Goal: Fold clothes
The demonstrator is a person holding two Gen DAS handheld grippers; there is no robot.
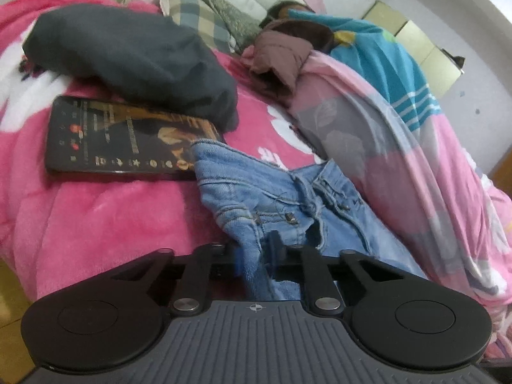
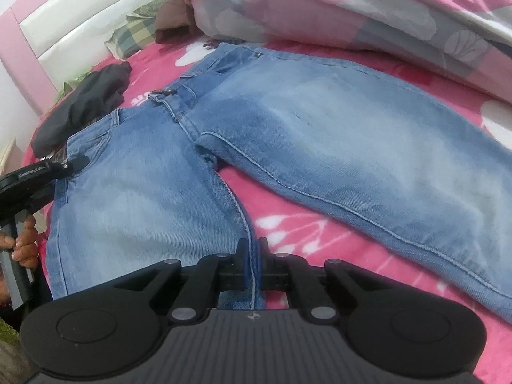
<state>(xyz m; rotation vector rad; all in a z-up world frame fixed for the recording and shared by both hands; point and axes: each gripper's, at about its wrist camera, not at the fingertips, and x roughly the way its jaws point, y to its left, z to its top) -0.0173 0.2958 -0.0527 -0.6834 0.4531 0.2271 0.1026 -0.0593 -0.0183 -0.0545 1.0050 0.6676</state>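
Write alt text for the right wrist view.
The right gripper has its jaws shut on the inner seam of one leg of light blue jeans, spread flat on a pink floral blanket. The left gripper grips the waistband at far left.

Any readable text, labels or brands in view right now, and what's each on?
Black box: gold columns of print and icons, too blurred to read.
Left tongs, side of the arm: small white lettering, too small to read.
Jeans: dark waistband tag, no legible text.
Nothing else carries text.
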